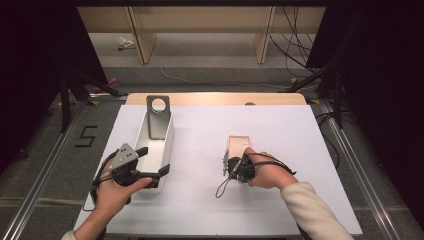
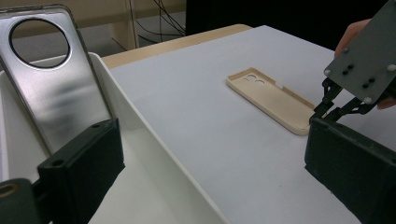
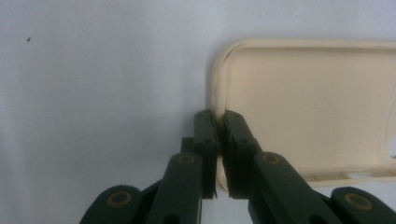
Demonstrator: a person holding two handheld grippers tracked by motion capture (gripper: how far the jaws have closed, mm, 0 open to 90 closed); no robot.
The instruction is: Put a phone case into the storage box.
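right hand-held gripper [image 3: 222, 140] pinches the short edge of the cream phone case [image 3: 308, 107]

the case lies flat on the white tabletop [image 1: 200, 150], well apart from the white tray [image 1: 159, 145], where a silver case [image 1: 158, 117] leans. the left hand-held gripper [image 1: 152, 160] waits wide open over the tray. the pinch looks thin, perhaps only on the rim, so the next move needs a slow lift toward the tray.

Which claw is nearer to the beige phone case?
Right. The right claw is clamped on the beige phone case's rim; the left claw sits open over the white tray, apart from it.

Grey floor [image 1: 45, 150], wooden shelving [image 1: 200, 25] behind
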